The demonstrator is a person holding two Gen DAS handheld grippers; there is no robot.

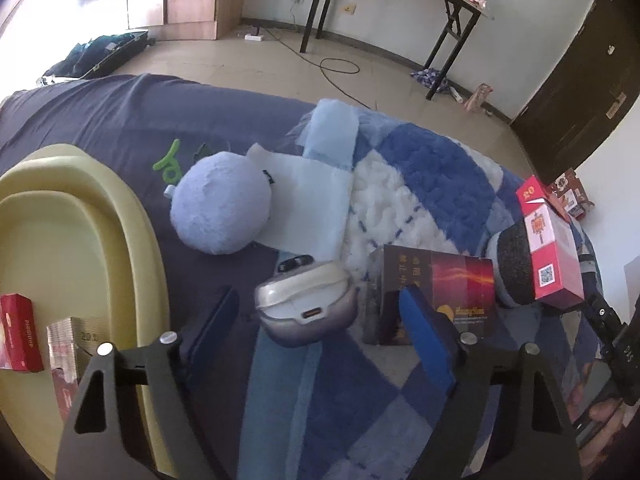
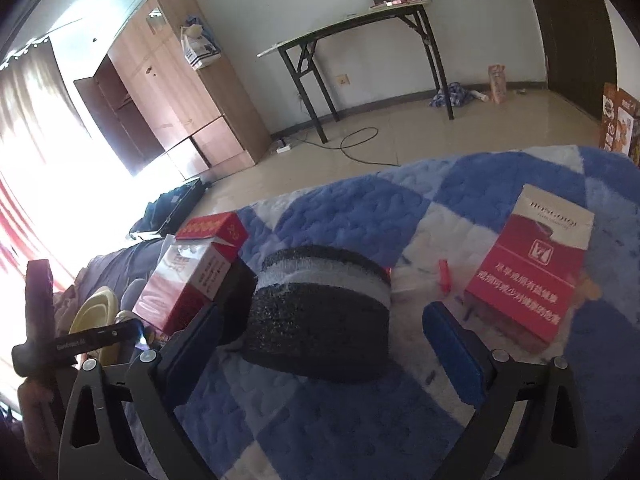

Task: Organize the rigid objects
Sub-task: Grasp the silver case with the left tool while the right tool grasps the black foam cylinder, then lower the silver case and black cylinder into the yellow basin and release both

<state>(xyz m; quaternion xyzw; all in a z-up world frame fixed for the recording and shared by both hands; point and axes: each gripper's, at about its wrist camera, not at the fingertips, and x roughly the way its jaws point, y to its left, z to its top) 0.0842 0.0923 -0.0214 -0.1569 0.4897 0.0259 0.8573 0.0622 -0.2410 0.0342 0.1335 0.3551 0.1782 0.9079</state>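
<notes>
My left gripper (image 1: 320,332) is open, its blue pads either side of a white and silver clamshell case (image 1: 306,306) lying on the bed, not touching it. A dark brown box (image 1: 430,294) stands just right of the case. A red and white box (image 1: 550,246) leans on a black and grey foam roll (image 1: 514,266). My right gripper (image 2: 324,344) is open around that foam roll (image 2: 324,320), with the red and white box (image 2: 192,272) to its left. A second red box (image 2: 532,276) lies to the right. A yellow basin (image 1: 80,200) holds two small boxes (image 1: 20,332).
A round blue plush (image 1: 220,204) and pale blue cloth (image 1: 312,204) lie on the blue checked blanket (image 1: 432,176). A green toy (image 1: 170,164) sits behind the plush. A small red item (image 2: 444,276) lies near the second red box. Floor, a folding table (image 2: 360,24) and a wardrobe lie beyond the bed.
</notes>
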